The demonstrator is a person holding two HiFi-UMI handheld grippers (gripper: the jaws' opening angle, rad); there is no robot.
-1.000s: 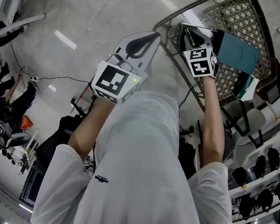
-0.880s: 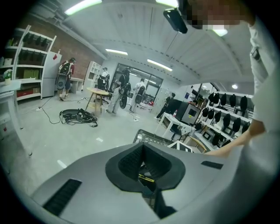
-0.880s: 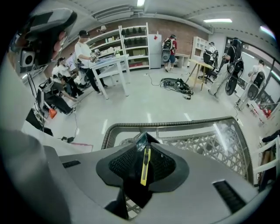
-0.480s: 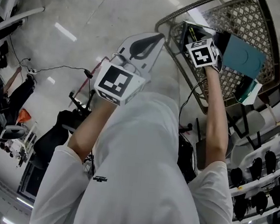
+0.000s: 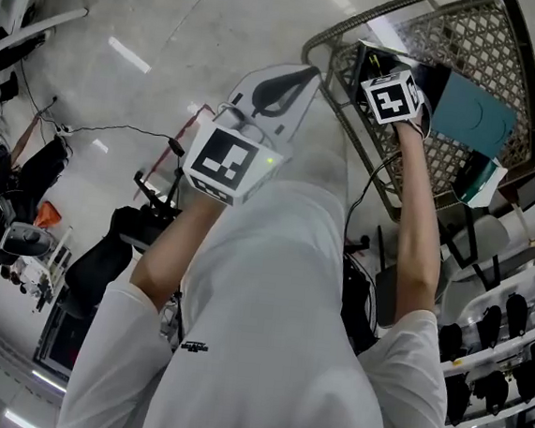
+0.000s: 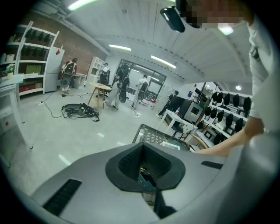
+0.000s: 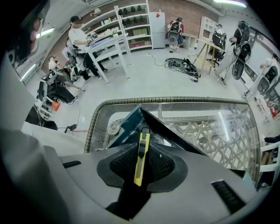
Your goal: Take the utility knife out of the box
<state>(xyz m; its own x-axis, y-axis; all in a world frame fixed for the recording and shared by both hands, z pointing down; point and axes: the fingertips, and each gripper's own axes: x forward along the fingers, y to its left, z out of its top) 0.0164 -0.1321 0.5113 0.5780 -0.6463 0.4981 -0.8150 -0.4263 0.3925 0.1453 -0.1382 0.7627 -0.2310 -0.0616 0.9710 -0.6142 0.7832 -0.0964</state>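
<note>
Above a pale grey polished floor (image 7: 144, 74), in a workroom with white shelving (image 7: 131, 26) and a white table (image 7: 109, 48), I note a round-cornered basket with a woven rim and diamond-lattice walls (image 7: 94, 122). An open teal cardboard box (image 7: 124, 127) sits in its near left corner. My right gripper (image 7: 140, 173) is clenched on the slim yellow utility knife with a black slider (image 7: 141, 153), held lengthwise over that box. My left gripper (image 6: 146, 175) is closed, empty, off the basket's left edge.
</note>
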